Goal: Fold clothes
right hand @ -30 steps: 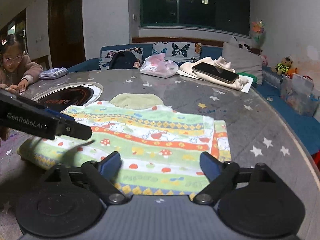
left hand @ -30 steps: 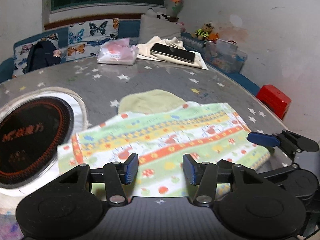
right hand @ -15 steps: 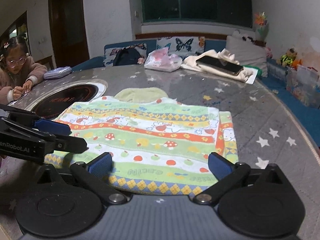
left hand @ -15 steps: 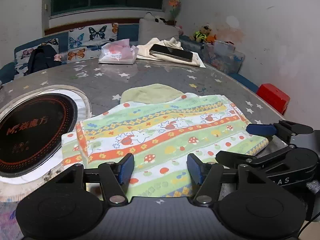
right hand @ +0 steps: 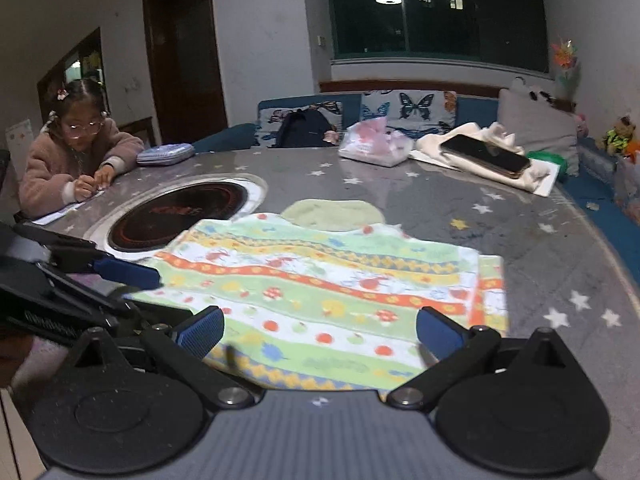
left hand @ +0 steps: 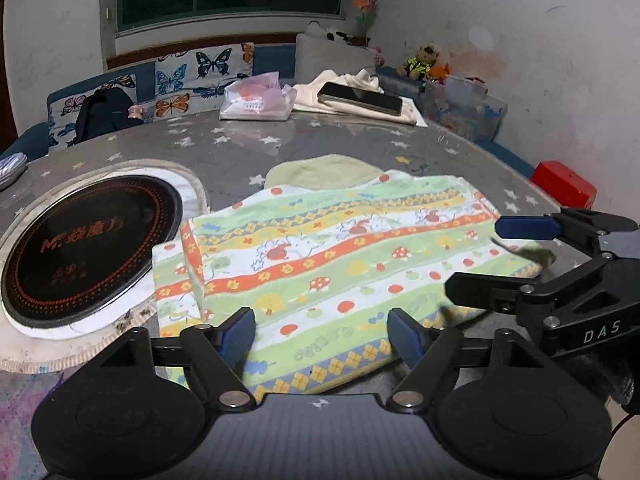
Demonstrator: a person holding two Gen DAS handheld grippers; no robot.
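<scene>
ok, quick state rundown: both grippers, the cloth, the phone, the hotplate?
left gripper: jaws open, empty, at the cloth's near edge
right gripper: jaws open, empty, at the cloth's near edge
patterned cloth: flat on the table, one end folded over
phone: screen dark, lying on a cream garment
hotplate: no glow visible

Green-orange striped cloth (left hand: 340, 264), star-speckled grey table (left hand: 240, 148)

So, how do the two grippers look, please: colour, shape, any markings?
Both are black plastic. The left gripper has two angled fingers with blue pads, pivoting on round black discs with silver screws. The right gripper is built the same. Seen from the left camera, its side shows the white letters "DAS". A thin dark cable shows at that view's lower right corner.
</scene>
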